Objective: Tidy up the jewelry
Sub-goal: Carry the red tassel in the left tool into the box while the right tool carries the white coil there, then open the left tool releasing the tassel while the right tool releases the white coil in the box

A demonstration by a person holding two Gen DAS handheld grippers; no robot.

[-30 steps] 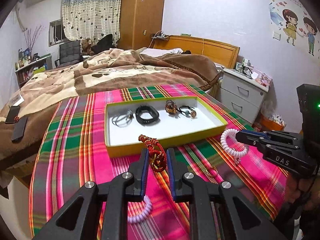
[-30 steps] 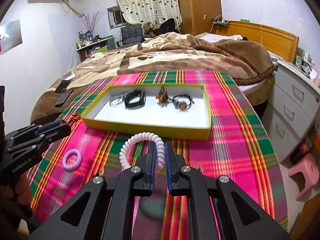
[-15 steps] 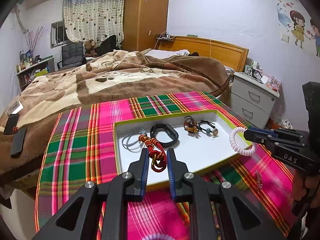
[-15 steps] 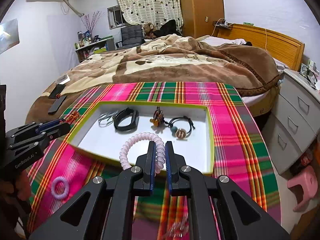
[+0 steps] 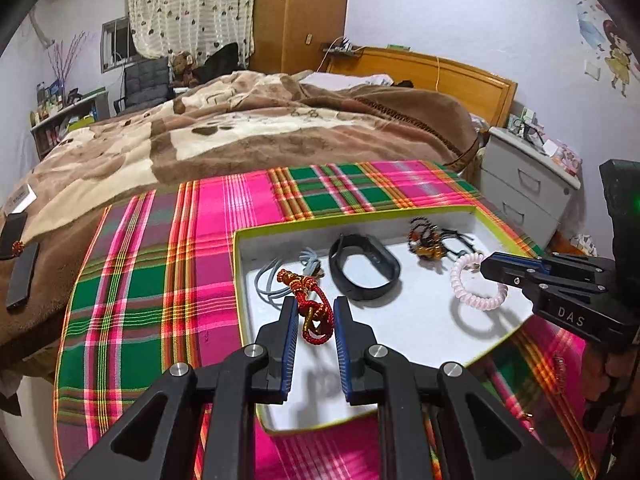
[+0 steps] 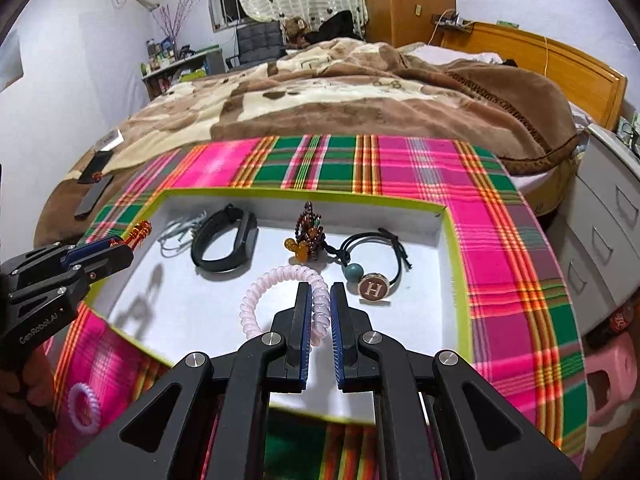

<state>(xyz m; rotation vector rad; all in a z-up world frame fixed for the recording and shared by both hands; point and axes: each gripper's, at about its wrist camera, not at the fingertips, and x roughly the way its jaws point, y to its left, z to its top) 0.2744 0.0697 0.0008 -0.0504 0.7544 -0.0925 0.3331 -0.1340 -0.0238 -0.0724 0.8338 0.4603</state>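
Observation:
A shallow white tray with a yellow-green rim [image 5: 280,229] [image 6: 460,264] lies on the plaid cloth. My left gripper [image 5: 314,308] is shut on a red and gold braided cord bracelet [image 5: 314,312], hanging over the tray's left part. My right gripper [image 6: 320,300] is shut on a pale pink spiral hair tie [image 6: 276,280] [image 5: 476,280], held over the tray's middle. In the tray lie a grey cord [image 5: 272,280], a black band [image 5: 364,266] [image 6: 224,240], an amber bead bracelet [image 6: 308,232] and a black hair tie with an "H" charm [image 6: 374,276].
A purple spiral hair tie [image 6: 83,404] lies on the plaid cloth [image 5: 160,280] outside the tray, near the front left. Behind the table is a bed with a brown blanket [image 5: 240,128]. Grey drawers [image 5: 524,196] stand at the right. A pink stool [image 6: 612,380] is low right.
Both grippers have moved forward from in front of the tray to above its inside, each still holding its piece. The tray now fills more of both views.

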